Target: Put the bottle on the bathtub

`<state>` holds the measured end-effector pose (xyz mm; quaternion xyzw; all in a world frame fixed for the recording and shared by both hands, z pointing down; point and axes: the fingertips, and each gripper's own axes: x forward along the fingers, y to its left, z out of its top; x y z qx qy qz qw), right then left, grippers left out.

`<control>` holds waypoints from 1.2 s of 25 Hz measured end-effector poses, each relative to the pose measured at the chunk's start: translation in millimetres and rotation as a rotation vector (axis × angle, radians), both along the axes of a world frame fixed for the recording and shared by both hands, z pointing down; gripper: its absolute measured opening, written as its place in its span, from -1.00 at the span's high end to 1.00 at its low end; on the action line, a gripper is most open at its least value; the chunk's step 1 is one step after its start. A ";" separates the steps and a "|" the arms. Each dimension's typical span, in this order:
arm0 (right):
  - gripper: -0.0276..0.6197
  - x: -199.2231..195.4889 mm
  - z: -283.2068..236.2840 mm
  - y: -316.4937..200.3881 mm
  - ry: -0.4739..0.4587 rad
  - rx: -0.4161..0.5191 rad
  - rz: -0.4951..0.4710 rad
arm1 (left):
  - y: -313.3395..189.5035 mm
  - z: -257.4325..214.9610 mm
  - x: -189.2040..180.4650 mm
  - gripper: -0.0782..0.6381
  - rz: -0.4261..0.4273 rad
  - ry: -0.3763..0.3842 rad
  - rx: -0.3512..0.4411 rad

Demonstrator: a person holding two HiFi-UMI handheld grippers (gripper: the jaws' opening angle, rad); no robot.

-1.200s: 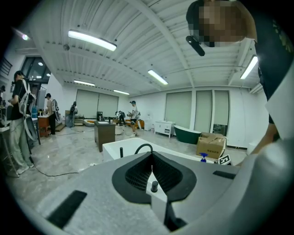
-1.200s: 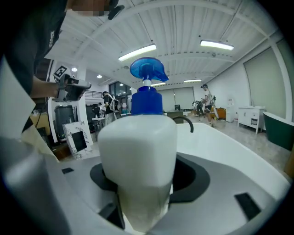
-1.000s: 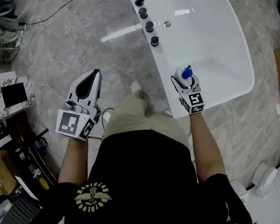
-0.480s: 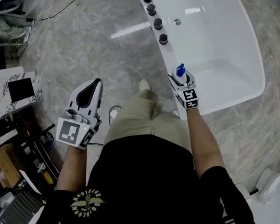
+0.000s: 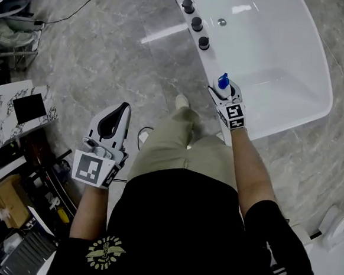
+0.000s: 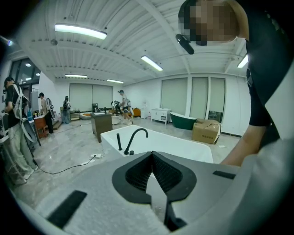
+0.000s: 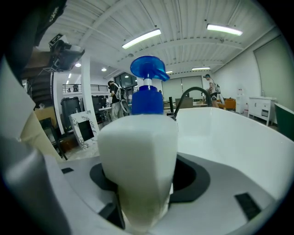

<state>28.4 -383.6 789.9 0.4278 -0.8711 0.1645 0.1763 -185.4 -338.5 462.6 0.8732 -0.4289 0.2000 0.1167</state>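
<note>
In the head view, the bottle (image 5: 223,83), clamped in the right gripper (image 5: 225,94), has been shifted from over the basin to the near ledge of the bathtub (image 5: 211,59), below the black knobs (image 5: 203,43). Release is judged close, though contact cannot be told.

In the left gripper view, the left gripper (image 6: 150,158) is seen closed on nothing.

In the right gripper view, the bottle is held upright. A marble floor (image 5: 107,52) and a strip-lit hall are shown.

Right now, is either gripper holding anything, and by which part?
Right gripper holds the white bottle by its lower body, jaws clamped on either side. Left gripper is shut and empty.
</note>
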 end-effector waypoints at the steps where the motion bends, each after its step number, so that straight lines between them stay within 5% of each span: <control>1: 0.09 0.6 1.0 2.7 0.009 0.002 -0.004 | 1.8 0.8 0.2 0.76 -0.003 -0.003 -0.003; 25: 0.08 42.1 23.1 71.0 0.244 -0.166 -0.178 | 5.5 -43.5 26.8 0.76 0.002 -0.003 0.066; 30: 0.08 73.8 -10.3 97.9 0.184 -0.215 -0.137 | -8.6 -69.8 44.4 0.76 -0.009 0.073 0.120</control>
